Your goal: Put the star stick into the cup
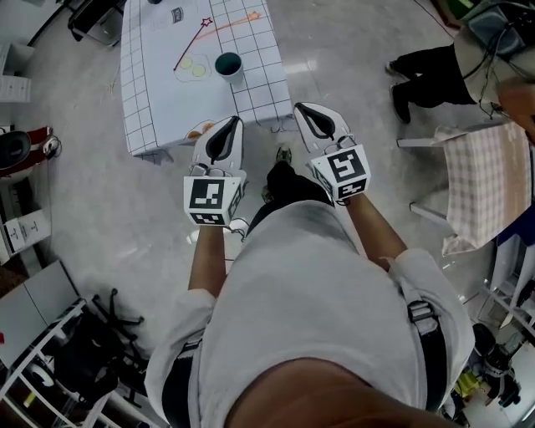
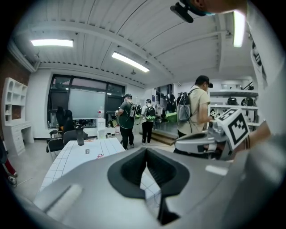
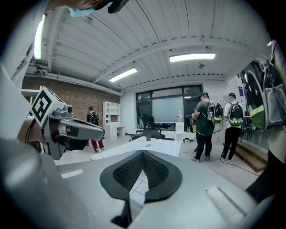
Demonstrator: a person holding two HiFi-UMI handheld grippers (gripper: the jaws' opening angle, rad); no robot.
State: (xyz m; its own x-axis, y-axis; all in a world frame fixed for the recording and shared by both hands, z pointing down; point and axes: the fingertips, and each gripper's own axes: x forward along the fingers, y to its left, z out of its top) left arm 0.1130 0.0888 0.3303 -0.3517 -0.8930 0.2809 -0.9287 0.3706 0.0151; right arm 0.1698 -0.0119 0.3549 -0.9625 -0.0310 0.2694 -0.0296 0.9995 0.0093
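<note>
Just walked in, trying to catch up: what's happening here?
A person stands at the table with a white gridded cloth, a white two-jaw gripper in each hand. The left gripper and right gripper are shut and empty, near the table's front edge. The thin red star-tipped stick lies on the cloth, apart from the dark teal cup.

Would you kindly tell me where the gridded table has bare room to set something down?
Bare: the left strip of the table, left of the star stick, and the near right corner below the cup. Crowded: around the cup, the two pale discs and the orange stick.
</note>
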